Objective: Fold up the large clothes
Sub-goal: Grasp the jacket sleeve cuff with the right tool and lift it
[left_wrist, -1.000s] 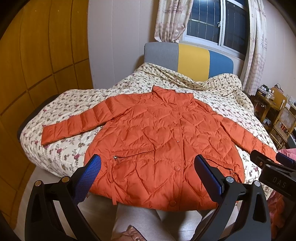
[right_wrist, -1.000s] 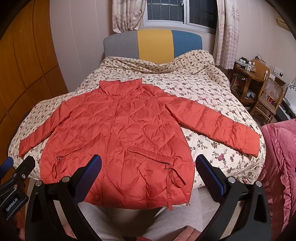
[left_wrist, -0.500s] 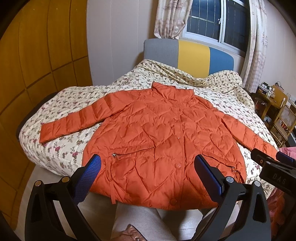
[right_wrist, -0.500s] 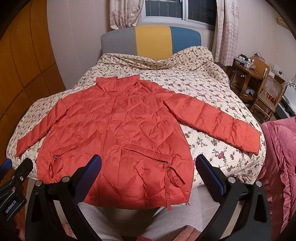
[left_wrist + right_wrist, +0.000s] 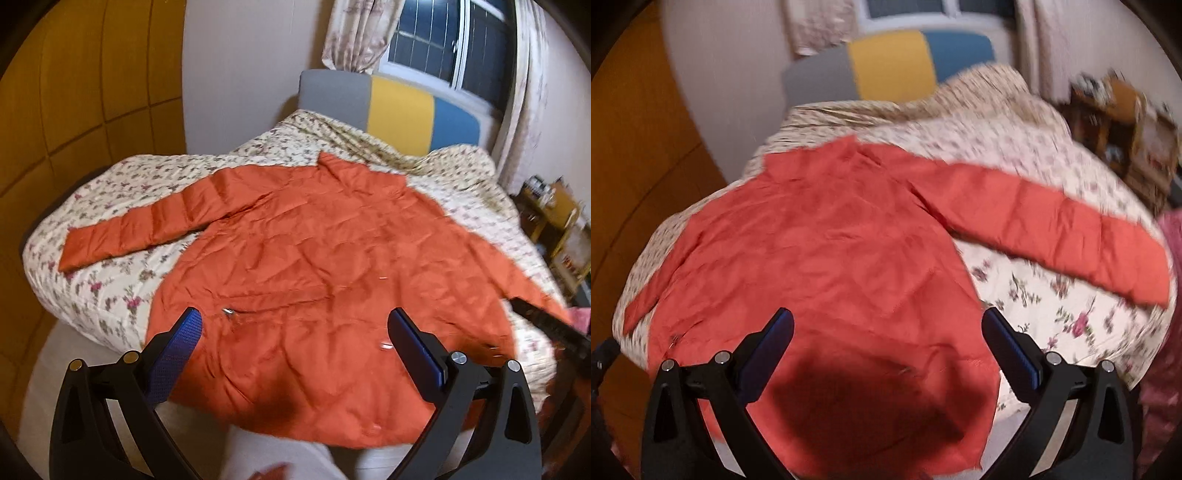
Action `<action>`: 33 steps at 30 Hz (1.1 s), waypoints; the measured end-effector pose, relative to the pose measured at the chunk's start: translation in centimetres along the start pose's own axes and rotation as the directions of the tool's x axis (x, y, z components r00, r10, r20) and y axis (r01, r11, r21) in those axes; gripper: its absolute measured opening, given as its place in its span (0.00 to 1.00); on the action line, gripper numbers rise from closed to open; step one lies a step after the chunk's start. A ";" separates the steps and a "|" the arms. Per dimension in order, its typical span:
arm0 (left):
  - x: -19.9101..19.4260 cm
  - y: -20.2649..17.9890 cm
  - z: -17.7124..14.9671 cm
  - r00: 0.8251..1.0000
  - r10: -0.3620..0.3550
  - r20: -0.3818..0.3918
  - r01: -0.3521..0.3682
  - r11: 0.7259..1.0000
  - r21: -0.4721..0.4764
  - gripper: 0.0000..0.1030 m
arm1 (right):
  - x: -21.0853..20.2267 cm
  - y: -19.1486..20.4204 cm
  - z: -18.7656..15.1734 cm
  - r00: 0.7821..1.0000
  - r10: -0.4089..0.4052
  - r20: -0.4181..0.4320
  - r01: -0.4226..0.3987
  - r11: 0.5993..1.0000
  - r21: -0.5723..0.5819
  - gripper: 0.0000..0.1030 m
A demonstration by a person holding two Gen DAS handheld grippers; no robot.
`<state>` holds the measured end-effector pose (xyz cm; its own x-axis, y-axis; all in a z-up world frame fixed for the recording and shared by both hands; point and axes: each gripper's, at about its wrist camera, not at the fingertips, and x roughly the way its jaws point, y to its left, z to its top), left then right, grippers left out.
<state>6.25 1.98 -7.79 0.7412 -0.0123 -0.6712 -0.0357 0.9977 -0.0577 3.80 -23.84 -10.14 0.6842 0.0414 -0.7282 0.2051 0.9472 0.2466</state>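
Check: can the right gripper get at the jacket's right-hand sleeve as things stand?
Probably yes. The right gripper is open and empty, the sleeve lies flat on the bedspread, nothing covering it.

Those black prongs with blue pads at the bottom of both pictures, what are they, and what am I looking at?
They are hand-held grippers, one in each of a person's hands, each with a camera looking along its two fingers. One picture is from the left gripper, the other from the right gripper. Both stand open and hold nothing. Ahead lies a puffy orange quilted jacket, spread flat with sleeves out on a bed with a floral cover. Behind is a grey, yellow and blue headboard. The right view is blurred.
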 end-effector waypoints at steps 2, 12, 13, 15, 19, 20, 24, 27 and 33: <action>2.2 0.7 0.2 1.000 0.024 -0.020 -0.024 1.000 -0.001 0.97 | 2.0 -2.8 0.2 1.000 -0.009 -0.017 0.010 0.995 0.101 0.98; 11.1 3.8 3.2 0.993 0.083 -0.089 -0.088 0.995 -0.055 0.97 | 5.5 -15.5 0.5 0.994 -0.003 0.112 -0.066 0.793 0.606 0.88; 12.0 4.2 3.8 0.992 0.094 -0.090 -0.100 0.993 -0.064 0.97 | 5.7 -16.5 0.4 0.993 -0.008 0.121 -0.073 0.759 0.648 0.83; 13.7 4.8 4.8 0.991 0.103 -0.086 -0.109 0.992 -0.069 0.97 | 5.7 -18.5 0.4 0.987 -0.026 0.161 -0.096 0.707 0.700 0.75; 16.9 5.6 6.0 0.982 0.165 -0.093 -0.170 0.985 -0.042 0.97 | 5.1 -21.8 0.8 0.974 -0.098 0.206 -0.102 0.619 0.779 0.65; 17.5 5.8 6.2 0.979 0.177 -0.098 -0.181 0.983 -0.036 0.97 | 5.0 -22.4 0.7 0.972 -0.106 0.210 -0.106 0.601 0.792 0.64; 20.2 6.7 6.2 0.970 0.222 -0.101 -0.224 0.975 -0.012 0.97 | 4.4 -25.1 1.0 0.961 -0.131 0.244 -0.140 0.533 0.834 0.62; 21.5 7.0 5.7 0.961 0.262 -0.092 -0.261 0.965 0.027 0.97 | 3.9 -26.5 0.6 0.950 -0.159 0.268 -0.159 0.493 0.855 0.62; 22.3 7.7 4.4 0.974 0.220 -0.051 -0.220 0.975 0.017 0.97 | 3.4 -28.5 0.2 0.930 -0.231 0.288 -0.177 0.407 0.896 0.51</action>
<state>25.45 9.65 -19.94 0.6799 0.2046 -0.7042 -0.1864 0.9770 0.1039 0.46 -50.77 -19.54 0.7901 -0.2714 -0.5496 0.5898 0.0927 0.8022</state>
